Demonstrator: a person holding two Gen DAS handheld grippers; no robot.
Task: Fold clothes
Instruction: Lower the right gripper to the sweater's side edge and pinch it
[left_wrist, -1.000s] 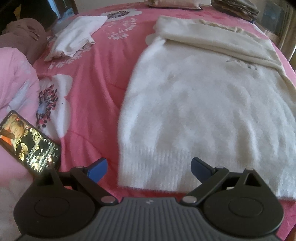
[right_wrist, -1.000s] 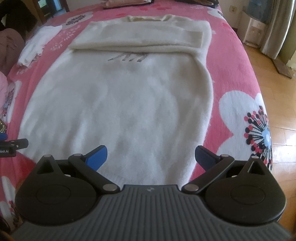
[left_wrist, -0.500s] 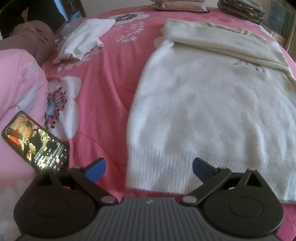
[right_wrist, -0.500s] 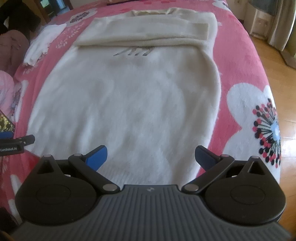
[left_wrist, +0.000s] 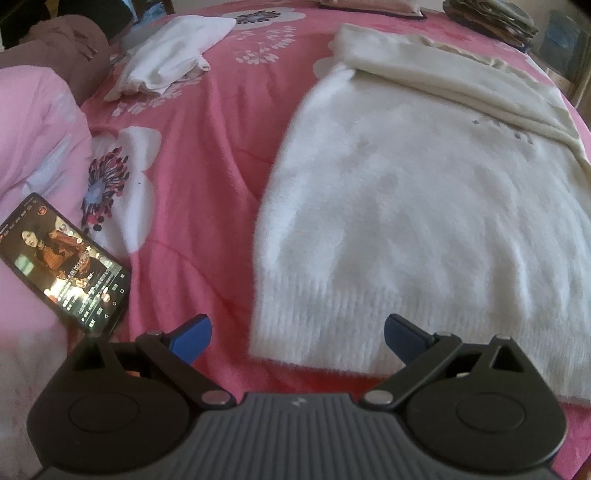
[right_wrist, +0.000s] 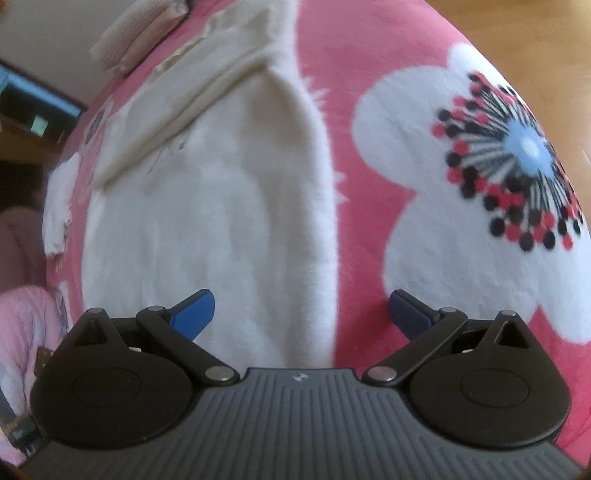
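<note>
left jaws: wide on the left gripper (left_wrist: 297, 334), holding nothing
right jaws: wide on the right gripper (right_wrist: 301, 312), holding nothing
count: one white sweater (left_wrist: 424, 206), one small white garment (left_wrist: 173, 55), one phone (left_wrist: 61, 260), two grippers
sweater vs left: flat on the pink bedspread (left_wrist: 199, 162); ribbed hem's left corner sits between the blue fingertips (left_wrist: 190, 334)
sweater vs right: its right side edge (right_wrist: 317, 206) runs up between the fingers, hem under the body
texture: fluffy knit, sleeves folded across the chest; bedspread fleecy, floral print
phone: screen lit, left of the gripper
</note>
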